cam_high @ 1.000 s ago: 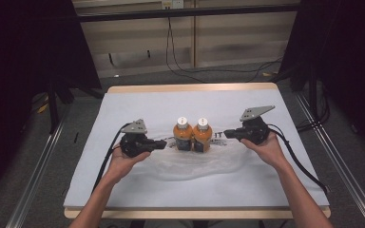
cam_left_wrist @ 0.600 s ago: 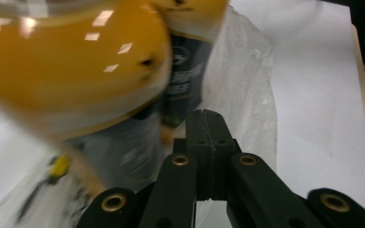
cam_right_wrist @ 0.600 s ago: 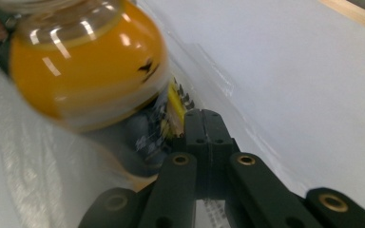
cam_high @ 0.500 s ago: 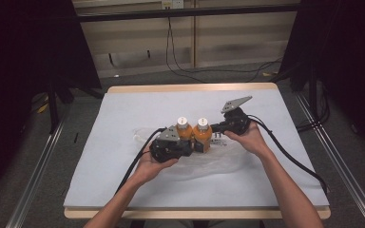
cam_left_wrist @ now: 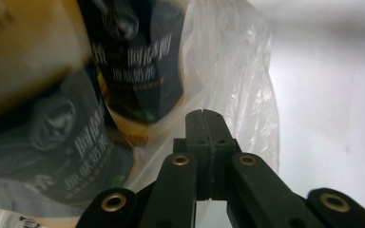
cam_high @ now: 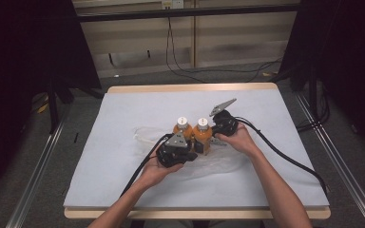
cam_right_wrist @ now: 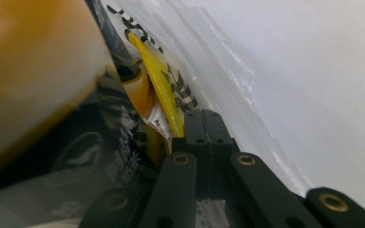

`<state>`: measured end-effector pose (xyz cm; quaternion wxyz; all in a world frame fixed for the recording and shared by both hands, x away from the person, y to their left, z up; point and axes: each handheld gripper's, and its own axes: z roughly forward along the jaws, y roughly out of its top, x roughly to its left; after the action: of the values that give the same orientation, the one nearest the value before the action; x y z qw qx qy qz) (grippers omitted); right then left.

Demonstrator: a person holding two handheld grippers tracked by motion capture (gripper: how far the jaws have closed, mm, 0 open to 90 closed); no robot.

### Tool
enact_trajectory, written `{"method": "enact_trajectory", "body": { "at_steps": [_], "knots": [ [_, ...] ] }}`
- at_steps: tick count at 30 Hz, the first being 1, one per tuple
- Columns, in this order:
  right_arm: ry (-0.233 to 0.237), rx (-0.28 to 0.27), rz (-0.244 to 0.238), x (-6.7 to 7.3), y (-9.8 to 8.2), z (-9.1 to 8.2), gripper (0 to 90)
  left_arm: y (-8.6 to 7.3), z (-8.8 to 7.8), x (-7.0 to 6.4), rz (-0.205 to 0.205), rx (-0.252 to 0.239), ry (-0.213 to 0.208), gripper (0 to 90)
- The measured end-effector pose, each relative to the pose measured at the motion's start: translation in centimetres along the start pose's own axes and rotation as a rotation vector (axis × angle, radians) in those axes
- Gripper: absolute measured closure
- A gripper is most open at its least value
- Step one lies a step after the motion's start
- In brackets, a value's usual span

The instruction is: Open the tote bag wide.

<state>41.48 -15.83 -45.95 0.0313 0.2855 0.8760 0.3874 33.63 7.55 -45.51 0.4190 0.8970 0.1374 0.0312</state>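
Two orange bottles [cam_high: 192, 133] with white caps stand upright, touching each other, mid-table [cam_high: 123, 109], on top of a clear plastic bag [cam_high: 218, 164] that lies flat under and around them. I have both tools tucked in low at the bottle bases: left gripper [cam_high: 190, 153] on the near-left side, right gripper [cam_high: 210, 140] on the right. Left gripper view: my fingers [cam_left_wrist: 204, 128] are pressed fully together, tips right at the bag film [cam_left_wrist: 237, 71] beside the dark bottle labels [cam_left_wrist: 138, 71]; I can't tell if any film is pinched between them. Right gripper view: same story, fingers [cam_right_wrist: 203, 127] closed flat against each other, tips touching the film [cam_right_wrist: 218, 61] next to the yellow-and-black label [cam_right_wrist: 164, 90]. My read: this is the bagging step, getting hold of the bag's edge on both sides so it can be pulled up around the bottles. The next move needs a real grip on the film. If the fingers are empty, I should open slightly, catch one layer on each side, re-close, then lift evenly so the bottles don't tip.
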Motion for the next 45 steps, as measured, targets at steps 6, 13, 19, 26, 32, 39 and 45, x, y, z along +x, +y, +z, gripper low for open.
{"method": "enact_trajectory", "body": {
  "at_steps": [6,13,19,26,32,39,45],
  "knots": [
    [0.013,0.008,0.024,-0.4,-0.3,1.1,90.0,-1.1,1.0,0.4,-0.005,0.056,0.01,90.0],
    [0.004,0.039,0.039,-0.8,-0.7,2.1,90.0,-1.5,1.8,-0.6,0.033,0.117,-0.008,90.0],
    [-0.024,0.045,0.045,-1.1,-0.4,2.5,90.0,-1.4,1.6,-1.1,0.054,0.136,-0.032,90.0],
    [-0.039,0.05,0.027,-0.9,-0.3,2.6,90.0,0.0,0.5,-0.8,0.03,0.014,-0.031,90.0],
    [-0.024,0.052,0.038,-1.1,-0.2,2.6,90.0,0.7,-0.4,0.3,0.006,0.008,0.032,90.0],
    [-0.029,0.053,0.039,-1.4,0.0,2.8,90.0,0.0,1.8,-0.5,0.097,0.105,0.179,90.0],
    [-0.04,0.061,0.04,-1.3,0.1,2.8,90.0,-0.8,2.4,-0.8,0.1,0.137,0.135,90.0]
  ]
}}
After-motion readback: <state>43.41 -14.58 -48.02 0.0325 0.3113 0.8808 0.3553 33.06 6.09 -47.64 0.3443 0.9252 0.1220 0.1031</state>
